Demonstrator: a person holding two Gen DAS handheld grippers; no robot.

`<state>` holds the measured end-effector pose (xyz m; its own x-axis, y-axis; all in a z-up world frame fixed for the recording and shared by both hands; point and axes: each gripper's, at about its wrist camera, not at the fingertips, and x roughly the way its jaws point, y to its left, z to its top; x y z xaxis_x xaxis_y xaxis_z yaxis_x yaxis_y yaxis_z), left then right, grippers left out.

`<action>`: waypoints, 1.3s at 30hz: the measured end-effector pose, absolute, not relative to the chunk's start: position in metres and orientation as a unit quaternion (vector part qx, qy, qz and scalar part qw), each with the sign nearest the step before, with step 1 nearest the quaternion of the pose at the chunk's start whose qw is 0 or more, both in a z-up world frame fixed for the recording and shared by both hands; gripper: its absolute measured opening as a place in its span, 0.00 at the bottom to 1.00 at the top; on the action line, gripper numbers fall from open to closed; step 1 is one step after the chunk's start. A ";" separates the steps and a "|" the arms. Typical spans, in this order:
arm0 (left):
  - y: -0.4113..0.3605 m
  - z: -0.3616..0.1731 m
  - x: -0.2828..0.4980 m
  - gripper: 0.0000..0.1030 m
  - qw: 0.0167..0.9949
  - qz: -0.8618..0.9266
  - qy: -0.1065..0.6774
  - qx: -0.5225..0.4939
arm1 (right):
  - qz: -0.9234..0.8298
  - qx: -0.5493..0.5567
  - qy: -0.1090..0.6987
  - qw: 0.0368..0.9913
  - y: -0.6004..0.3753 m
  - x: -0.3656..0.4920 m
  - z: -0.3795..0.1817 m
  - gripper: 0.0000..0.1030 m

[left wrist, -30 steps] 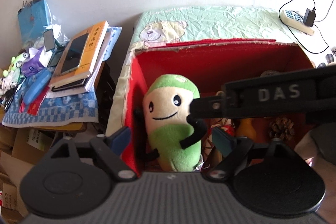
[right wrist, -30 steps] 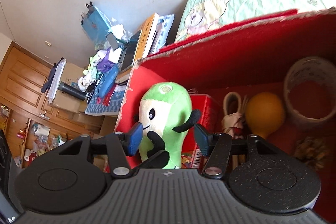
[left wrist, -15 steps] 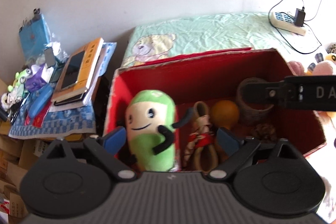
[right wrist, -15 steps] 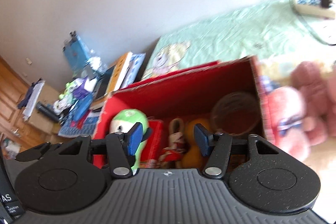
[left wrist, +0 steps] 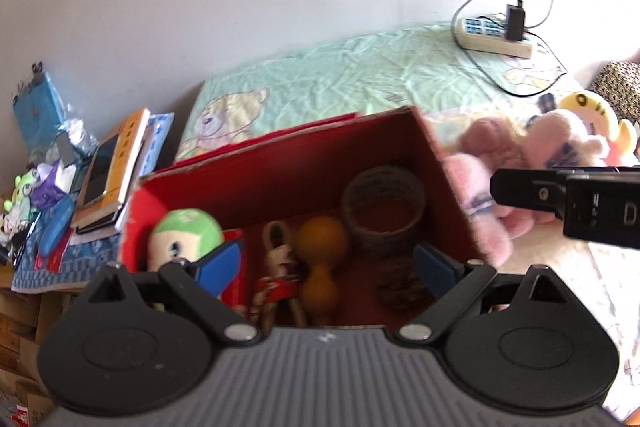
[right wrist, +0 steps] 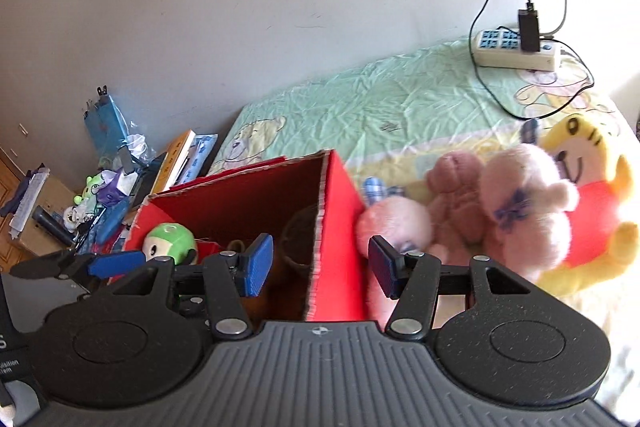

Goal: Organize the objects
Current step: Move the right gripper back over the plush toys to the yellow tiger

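Note:
A red cardboard box (left wrist: pixel 436 163) stands on the bed and shows in the right wrist view too (right wrist: pixel 340 211). In it are a green plush (left wrist: pixel 184 235), a gourd (left wrist: pixel 320 259), a tape roll (left wrist: pixel 380 211), a knotted charm (left wrist: pixel 280 267) and a pine cone (left wrist: pixel 396 283). My left gripper (left wrist: pixel 326 267) is open and empty above the box. My right gripper (right wrist: pixel 316 267) is open and empty over the box's right wall. Right of the box lie pink plushes (right wrist: pixel 520 211), a brown bear (right wrist: pixel 456 195) and a yellow bear (right wrist: pixel 592 203).
A power strip (right wrist: pixel 516 51) with a charger and cables lies at the back of the bed by the wall. Left of the bed, a low stand holds books (left wrist: pixel 116 179) and small clutter (left wrist: pixel 44 203). My right gripper's body (left wrist: pixel 568 199) crosses the left wrist view.
Both grippers have pulled back and up from the box and swung right, leaving the green plush inside. The plush toys on the bed have come into view.

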<state>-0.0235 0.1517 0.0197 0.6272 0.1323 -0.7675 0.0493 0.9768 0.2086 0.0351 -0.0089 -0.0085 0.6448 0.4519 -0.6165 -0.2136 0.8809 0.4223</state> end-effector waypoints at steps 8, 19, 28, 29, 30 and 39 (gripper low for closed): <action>0.081 0.021 -0.016 0.92 0.896 0.013 0.428 0.116 | 0.163 0.149 0.377 0.900 -0.073 0.032 -0.009 0.55; -0.004 0.011 0.001 0.92 0.889 0.008 0.434 0.145 | 0.132 0.127 0.376 0.908 -0.148 0.032 -0.018 0.55; -0.048 -0.003 0.014 0.92 0.878 -0.005 0.449 0.164 | 0.122 0.144 0.384 0.904 -0.189 0.036 -0.026 0.55; -0.051 -0.005 0.015 0.92 0.877 -0.006 0.451 0.166 | 0.121 0.146 0.384 0.904 -0.193 0.036 -0.027 0.55; -0.054 -0.006 0.017 0.92 0.876 -0.006 0.452 0.167 | 0.120 0.148 0.385 0.903 -0.196 0.036 -0.028 0.55; -0.073 -0.015 0.030 0.92 0.868 -0.009 0.463 0.179 | 0.116 0.162 0.389 0.899 -0.216 0.047 -0.034 0.55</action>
